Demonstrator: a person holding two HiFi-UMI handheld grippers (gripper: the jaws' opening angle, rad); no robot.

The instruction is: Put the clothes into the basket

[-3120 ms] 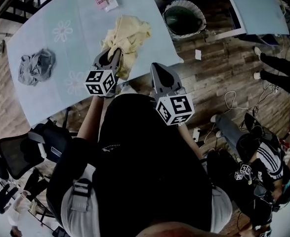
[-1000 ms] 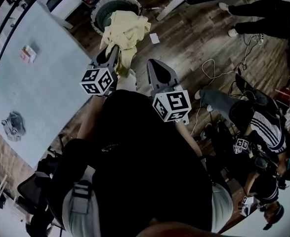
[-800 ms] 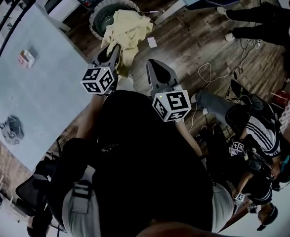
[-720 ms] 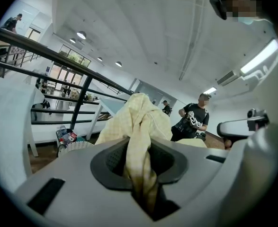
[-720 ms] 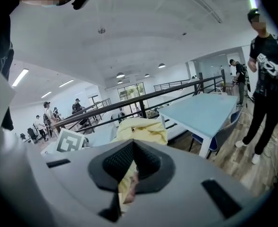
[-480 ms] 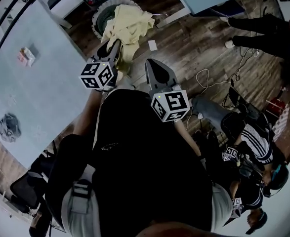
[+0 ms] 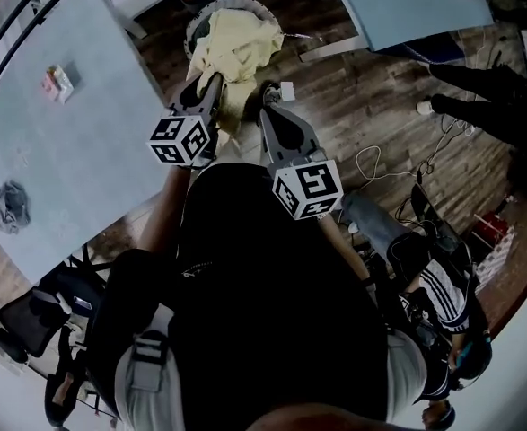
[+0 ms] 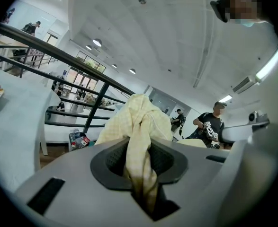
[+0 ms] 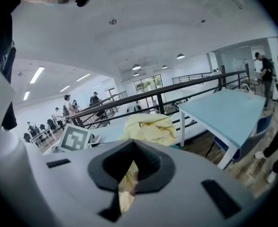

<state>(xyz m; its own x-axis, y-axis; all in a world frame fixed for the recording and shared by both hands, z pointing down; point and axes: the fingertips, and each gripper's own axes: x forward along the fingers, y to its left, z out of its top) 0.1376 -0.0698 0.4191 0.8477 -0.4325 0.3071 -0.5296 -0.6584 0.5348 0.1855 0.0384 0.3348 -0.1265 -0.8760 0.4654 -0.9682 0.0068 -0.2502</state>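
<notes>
A yellow garment (image 7: 229, 50) hangs bunched from my left gripper (image 7: 211, 86), which is shut on it. Its upper folds cover most of the round white-rimmed basket (image 7: 194, 32) on the wooden floor. In the left gripper view the yellow garment (image 8: 139, 119) runs up out of the left gripper (image 8: 139, 157). My right gripper (image 7: 268, 97) is just right of the hanging cloth, jaws together. In the right gripper view a yellow sliver shows in the slit of the right gripper (image 9: 131, 167), and the garment (image 9: 150, 126) lies beyond. A grey garment (image 7: 4, 206) lies on the pale blue table (image 7: 65, 160).
A small box (image 7: 57, 81) sits on the table's far part. A second blue table (image 7: 407, 3) stands right of the basket. People (image 7: 443, 285) and cables (image 7: 371, 164) are on the floor at right. An office chair (image 7: 30, 317) is at lower left.
Both grippers have carried the yellow garment off the table toward the basket. The basket now lies closer beneath the cloth, and the right gripper has drawn nearer to it.
</notes>
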